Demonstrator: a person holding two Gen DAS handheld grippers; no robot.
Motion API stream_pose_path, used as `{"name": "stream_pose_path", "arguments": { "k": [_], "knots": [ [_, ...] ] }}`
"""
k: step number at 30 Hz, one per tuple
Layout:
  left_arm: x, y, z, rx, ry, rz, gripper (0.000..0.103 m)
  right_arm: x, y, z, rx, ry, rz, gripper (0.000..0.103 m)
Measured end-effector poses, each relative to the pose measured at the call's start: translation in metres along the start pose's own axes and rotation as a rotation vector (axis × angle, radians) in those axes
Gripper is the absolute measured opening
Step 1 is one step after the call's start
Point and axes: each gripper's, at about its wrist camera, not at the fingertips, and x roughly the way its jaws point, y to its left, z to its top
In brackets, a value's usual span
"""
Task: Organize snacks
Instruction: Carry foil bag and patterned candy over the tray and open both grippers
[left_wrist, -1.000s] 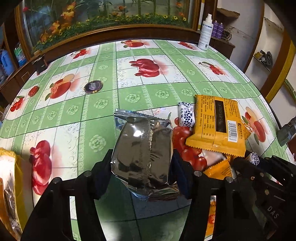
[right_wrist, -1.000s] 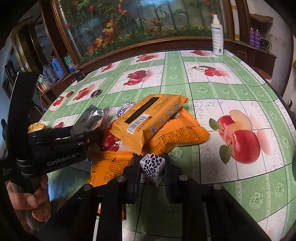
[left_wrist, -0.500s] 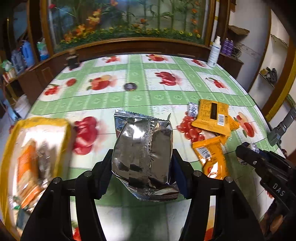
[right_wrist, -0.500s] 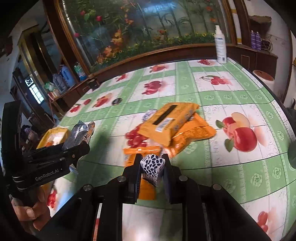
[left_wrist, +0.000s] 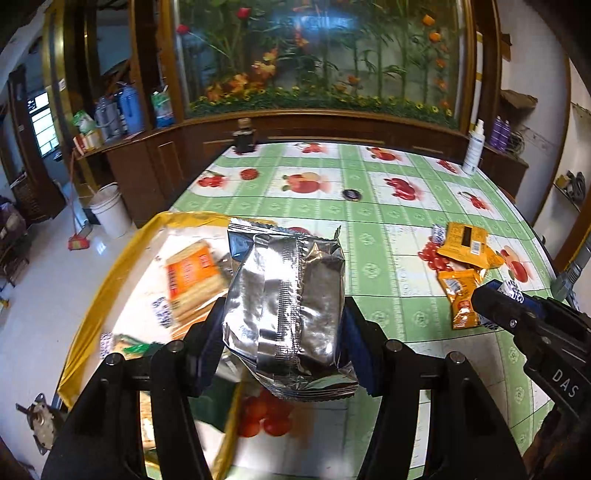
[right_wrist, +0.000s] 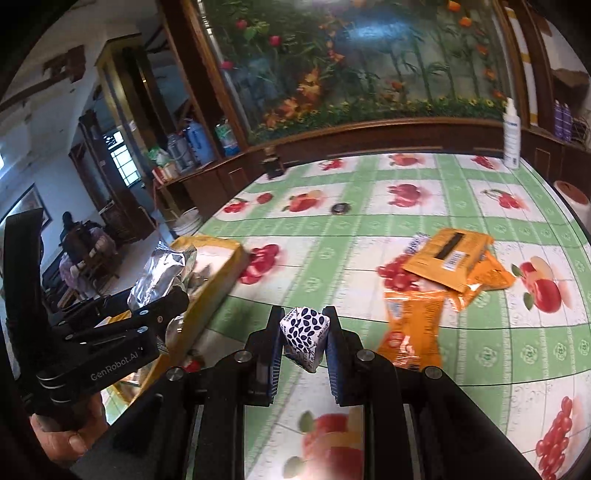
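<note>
Nearest in the left wrist view, left gripper (left_wrist: 282, 332) clamped on a silver foil packet (left_wrist: 286, 299); long axis running from 6 to 12 o'clock, crimped end pointing up and away, back seam facing the camera; held in the air over the near right edge of a yellow-rimmed tray (left_wrist: 110, 273); inside the tray, at 10 o'clock from the packet, an orange-labelled cracker pack (left_wrist: 192, 280), small blue-patterned white wrappers (left_wrist: 162, 314) and a green wrapper (left_wrist: 136, 347), all blurred.

Right gripper (right_wrist: 304, 345) pinched narrowly on a small white candy with dark blue leaf print (right_wrist: 304, 338), tilted, one corner pointing down toward 6 o'clock, raised above the fruit-print tablecloth (right_wrist: 332, 258).

Farther off at 2 o'clock, loose orange snack packets (right_wrist: 448, 254) overlapping in a pile; long axis of the top one toward 2 o'clock; at 12 o'clock, a dark round disc (right_wrist: 340, 208); at the far rim, a white spray bottle (right_wrist: 511, 134).
</note>
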Motion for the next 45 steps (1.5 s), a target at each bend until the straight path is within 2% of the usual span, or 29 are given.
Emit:
{"name": "stream_pose_path", "arguments": {
  "k": [8,24,45],
  "knots": [
    [-0.006,0.039,-0.011,-0.064,-0.007,0.043,0.058,0.005,0.048,0.000,-0.076,0.013,0.040,0.021],
    [-0.008,0.101,-0.020,-0.162,-0.013,0.113,0.059,0.035,0.116,-0.002,-0.187,0.064,0.107,0.021],
    [0.013,0.142,-0.026,-0.223,0.028,0.183,0.059,0.097,0.169,-0.005,-0.273,0.146,0.194,0.022]
  ]
}}
